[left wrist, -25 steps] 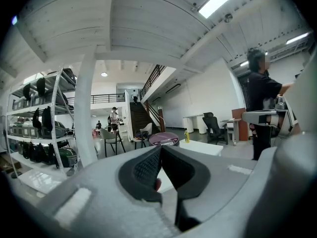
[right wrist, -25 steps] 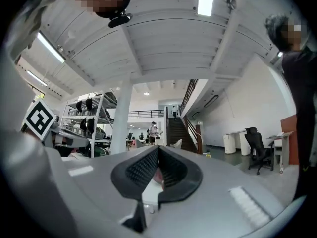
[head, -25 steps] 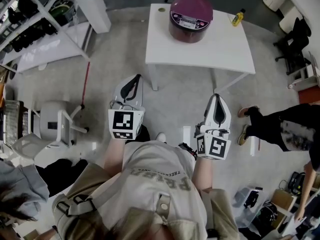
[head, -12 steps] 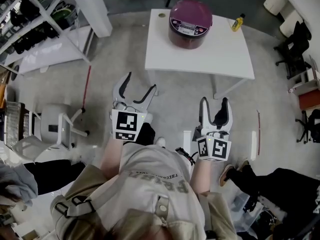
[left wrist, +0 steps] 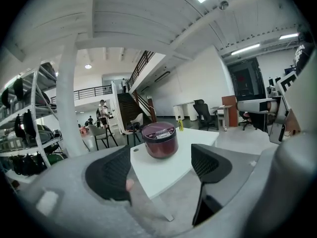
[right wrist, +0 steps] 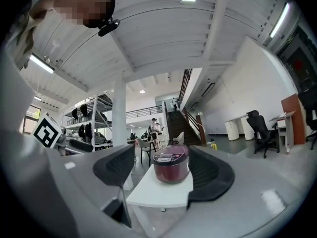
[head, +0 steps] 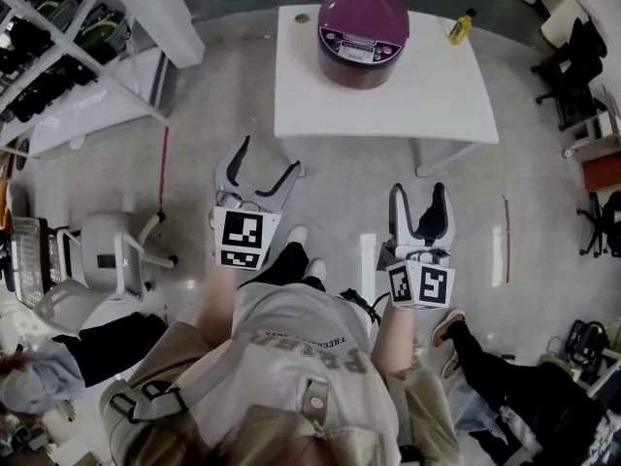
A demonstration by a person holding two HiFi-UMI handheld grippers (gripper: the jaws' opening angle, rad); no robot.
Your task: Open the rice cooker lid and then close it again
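A dark purple rice cooker (head: 363,35) with its lid down stands at the far side of a white table (head: 408,105). It also shows ahead in the left gripper view as the rice cooker (left wrist: 159,140) and in the right gripper view as the rice cooker (right wrist: 171,167). My left gripper (head: 264,163) is over the floor, well short of the table, open and empty; its jaws have just been opening. My right gripper (head: 419,197) is beside it, also short of the table, open with nothing between its jaws, which have just been opening too.
A yellow bottle (head: 460,30) stands at the table's far right corner. Metal shelving (head: 58,37) and a white pillar (head: 175,13) are at the left, a white chair (head: 107,250) near my left. Office chairs (head: 580,76) are at the right. A person's legs (head: 505,377) are at the lower right.
Both grippers went from shut to open. The view has shifted toward the table. The bystander's legs moved from the right edge down to the lower right.
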